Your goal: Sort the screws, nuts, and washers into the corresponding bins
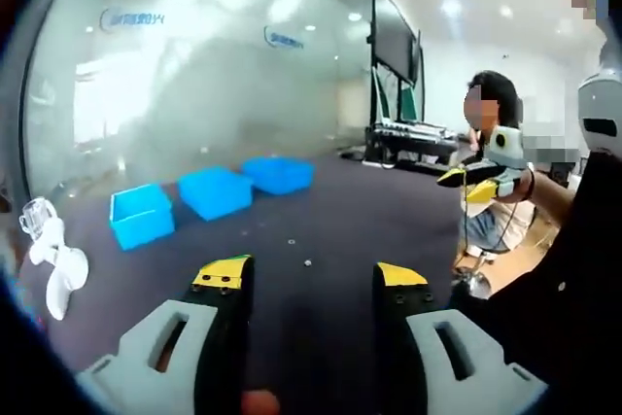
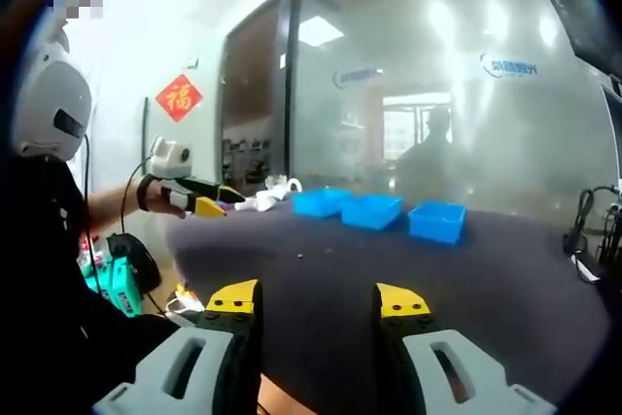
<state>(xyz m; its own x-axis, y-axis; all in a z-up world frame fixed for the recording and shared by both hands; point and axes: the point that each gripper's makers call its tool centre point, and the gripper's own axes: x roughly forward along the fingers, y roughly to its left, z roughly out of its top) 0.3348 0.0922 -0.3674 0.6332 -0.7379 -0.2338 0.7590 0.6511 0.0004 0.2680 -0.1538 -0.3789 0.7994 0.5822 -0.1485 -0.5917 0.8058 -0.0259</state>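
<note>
Screws or nuts [image 1: 307,262] lie as specks on the tabletop [image 1: 350,211], near the bins [image 1: 215,190]. Our left claw [image 1: 313,283] and right claw [image 2: 319,303] gape empty; we should descend squarely over one speck.

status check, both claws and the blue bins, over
Left claw open, empty, above dark table. Right claw open, empty. Three blue plastic bins in a row beyond; small hardware pieces loose on tabletop. Nothing blocking.
</note>
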